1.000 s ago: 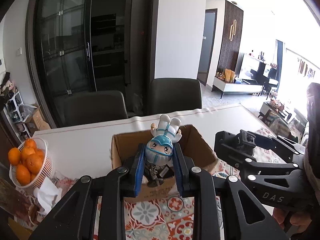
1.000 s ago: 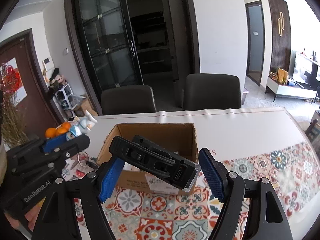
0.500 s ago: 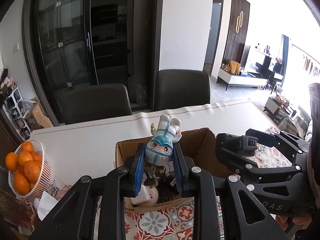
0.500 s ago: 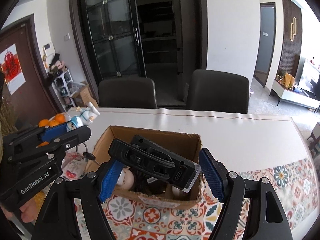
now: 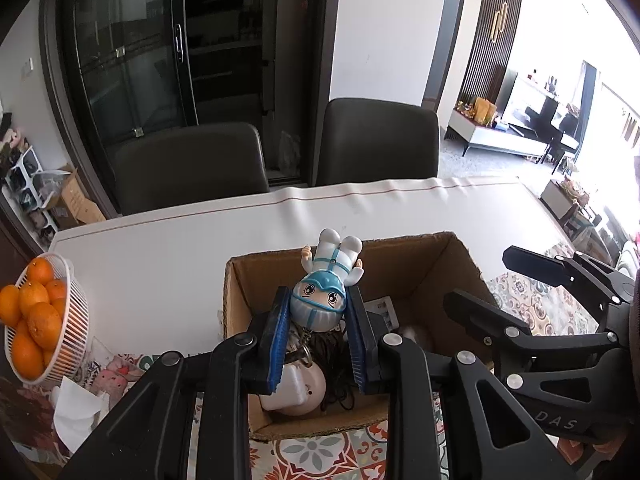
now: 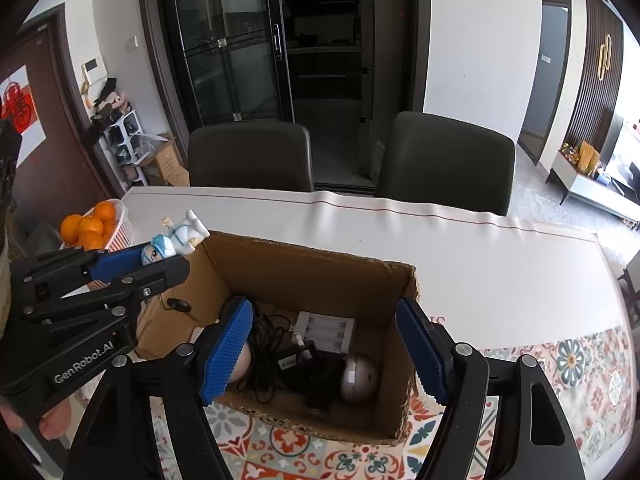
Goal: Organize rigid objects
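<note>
My left gripper (image 5: 318, 298) is shut on the head of a small white-and-blue figurine (image 5: 326, 280) with a key ring hanging under it, held over the near left part of an open cardboard box (image 5: 400, 240). In the right wrist view the figurine (image 6: 172, 238) hangs above the box's left rim (image 6: 304, 248). My right gripper (image 6: 322, 312) hovers over the box with its jaws closing and nothing between the blue pads. Inside lie a white battery charger (image 6: 326, 326), a black cable (image 6: 264, 344), a black device (image 6: 320, 376) and a grey ball (image 6: 360, 376).
A white basket of oranges (image 5: 36, 316) stands at the table's left edge, with crumpled tissue (image 5: 76, 408) in front of it. Two dark chairs (image 6: 248, 156) stand behind the white table (image 6: 480, 264). Patterned cloth (image 6: 580, 360) covers the near side.
The black device that sat between my right gripper's pads has dropped out and lies in the box. Both grippers have moved forward and down over the box, which looks nearer.
</note>
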